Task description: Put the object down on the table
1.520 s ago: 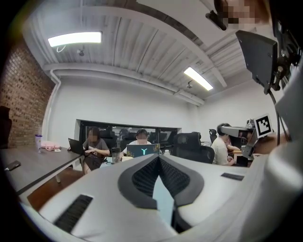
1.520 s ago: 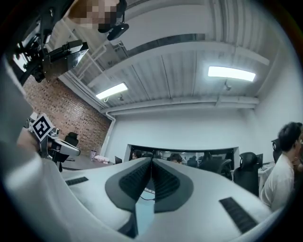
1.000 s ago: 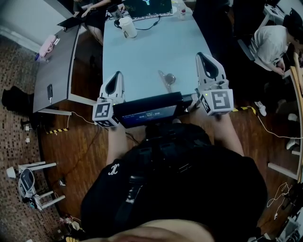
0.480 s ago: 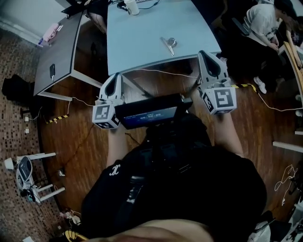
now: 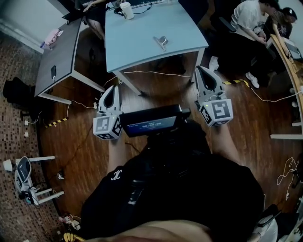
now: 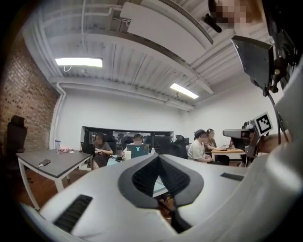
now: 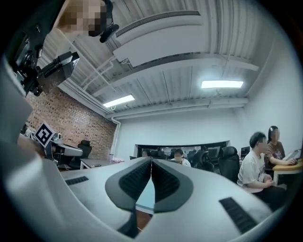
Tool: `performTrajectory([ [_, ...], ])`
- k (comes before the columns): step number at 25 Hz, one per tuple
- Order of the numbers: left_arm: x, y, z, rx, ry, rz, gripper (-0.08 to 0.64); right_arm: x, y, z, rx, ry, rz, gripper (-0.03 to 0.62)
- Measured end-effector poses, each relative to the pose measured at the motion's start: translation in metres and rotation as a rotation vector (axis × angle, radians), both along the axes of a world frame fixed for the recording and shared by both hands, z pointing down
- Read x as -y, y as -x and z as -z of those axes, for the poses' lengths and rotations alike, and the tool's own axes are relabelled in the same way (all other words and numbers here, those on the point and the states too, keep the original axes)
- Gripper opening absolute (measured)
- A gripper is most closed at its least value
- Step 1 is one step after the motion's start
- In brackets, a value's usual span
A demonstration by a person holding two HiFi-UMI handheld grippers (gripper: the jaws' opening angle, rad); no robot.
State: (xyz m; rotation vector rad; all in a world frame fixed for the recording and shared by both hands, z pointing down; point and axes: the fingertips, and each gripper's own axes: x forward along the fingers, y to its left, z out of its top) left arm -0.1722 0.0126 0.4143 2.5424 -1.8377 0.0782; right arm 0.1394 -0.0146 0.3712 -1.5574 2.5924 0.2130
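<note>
A small metallic object (image 5: 162, 41) lies on the light blue table (image 5: 137, 45), well ahead of both grippers. My left gripper (image 5: 115, 88) is held over the wooden floor short of the table, its jaws closed together with nothing between them. My right gripper (image 5: 203, 70) hangs beside the table's near right leg, also shut and empty. In the left gripper view the pads (image 6: 150, 176) meet at the tip. The right gripper view shows its pads (image 7: 163, 182) touching along their length, with the table edge beyond them.
A white cup (image 5: 126, 9) and a laptop stand at the table's far end. A grey table (image 5: 61, 56) with a phone (image 5: 53, 72) is to the left. Seated people (image 5: 248, 19) are at the right. Cables and striped tape (image 5: 57, 122) cross the floor.
The table and the object on it have drawn further away from me as I backed off. Both grippers stay shut and empty at chest height.
</note>
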Motion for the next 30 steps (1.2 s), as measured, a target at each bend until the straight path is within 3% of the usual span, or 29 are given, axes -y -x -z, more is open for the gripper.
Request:
performTrajectory([
  [8,-0.006,-0.056,0.026,-0.001,-0.030,-0.020,-0.008,-0.003,-0.051,0.015,0.047,0.000,-0.022,-0.026],
  [15,-0.020,-0.101,0.036,0.017,-0.041,-0.063,-0.008,-0.017,-0.084,0.020,0.022,0.008,-0.041,-0.026],
  [30,-0.034,-0.105,0.024,0.011,-0.030,-0.076,-0.008,-0.039,-0.085,0.020,0.004,0.003,-0.023,-0.026],
])
